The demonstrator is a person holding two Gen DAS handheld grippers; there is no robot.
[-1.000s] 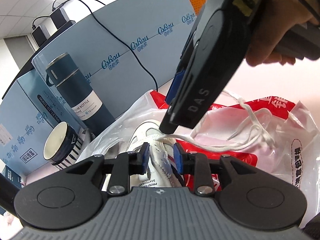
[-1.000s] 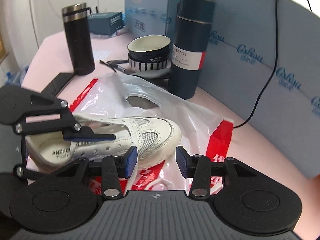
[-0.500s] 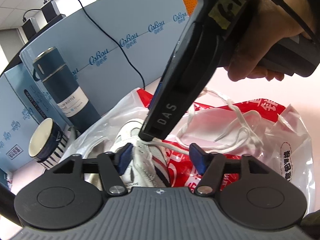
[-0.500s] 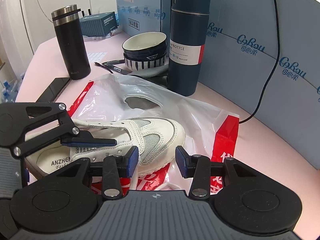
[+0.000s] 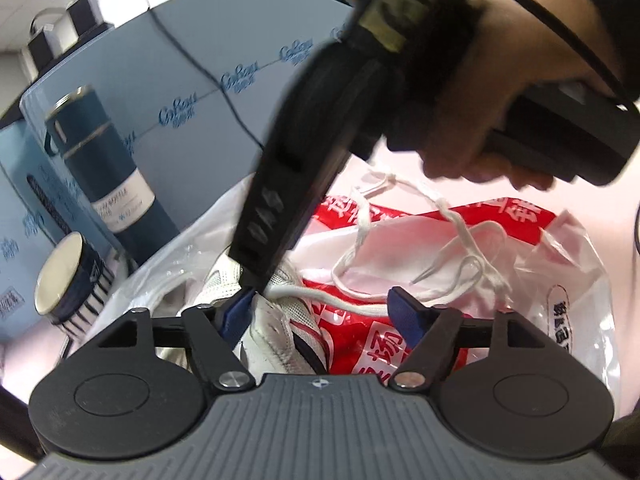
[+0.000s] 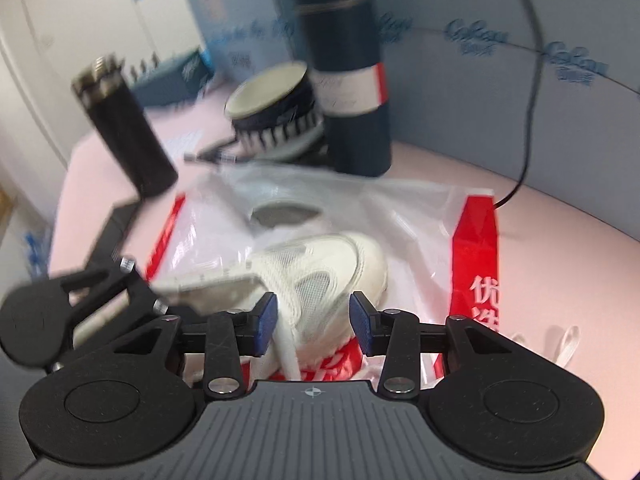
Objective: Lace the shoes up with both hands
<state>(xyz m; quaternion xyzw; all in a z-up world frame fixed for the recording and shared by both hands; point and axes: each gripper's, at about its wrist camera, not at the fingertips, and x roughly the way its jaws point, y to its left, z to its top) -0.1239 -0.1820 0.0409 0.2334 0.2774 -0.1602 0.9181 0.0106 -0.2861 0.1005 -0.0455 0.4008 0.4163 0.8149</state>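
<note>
A white sneaker (image 6: 320,276) lies on a red and clear plastic bag (image 6: 476,240) on the pink table. Its white lace (image 5: 360,304) trails loose over the bag (image 5: 440,240) in the left wrist view. My left gripper (image 5: 324,312) is open wide over the shoe's (image 5: 280,328) side, with the lace running between its pads. My right gripper (image 6: 314,320) is open just above the shoe's eyelets, a strand of lace (image 6: 288,348) between its fingers. It shows from the side in the left wrist view (image 5: 256,268), tip down on the shoe.
A tall dark blue bottle (image 6: 344,80), a striped bowl (image 6: 276,112) and a black flask (image 6: 124,120) stand behind the shoe. Blue boxes (image 5: 224,80) with a black cable (image 6: 532,80) line the back.
My left gripper opened, from shut on the shoe's side to wide open. My right gripper lowered its tip onto the shoe and opened somewhat wider.
</note>
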